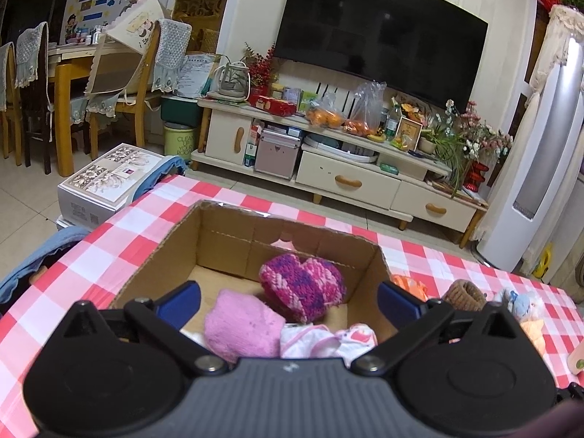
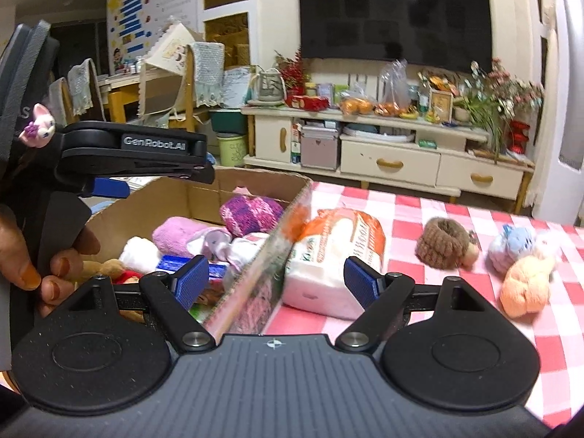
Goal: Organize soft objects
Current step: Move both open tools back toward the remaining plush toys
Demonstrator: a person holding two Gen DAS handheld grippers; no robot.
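A cardboard box [image 1: 226, 241] sits on the red-checked table [image 1: 120, 226]. It holds a purple-pink knitted piece [image 1: 301, 286], a pink towel roll [image 1: 242, 326] and white-pink cloth [image 1: 328, 339]. My left gripper [image 1: 288, 299] is open and empty above the box's near side; it also shows at left in the right wrist view [image 2: 109, 186]. My right gripper [image 2: 276, 277] is open and empty, straddling the box's right wall [image 2: 262, 259]. A tissue pack [image 2: 328, 255] lies just outside the box, with a brown knitted piece [image 2: 443, 242], a blue-white plush [image 2: 511, 242] and an orange plush [image 2: 525, 284] further right.
Beyond the table stand a TV cabinet [image 1: 328, 168] with clutter, a patterned box [image 1: 109, 179] on the floor at left, and dining chairs [image 1: 120, 84]. A white appliance [image 1: 540, 153] stands at right.
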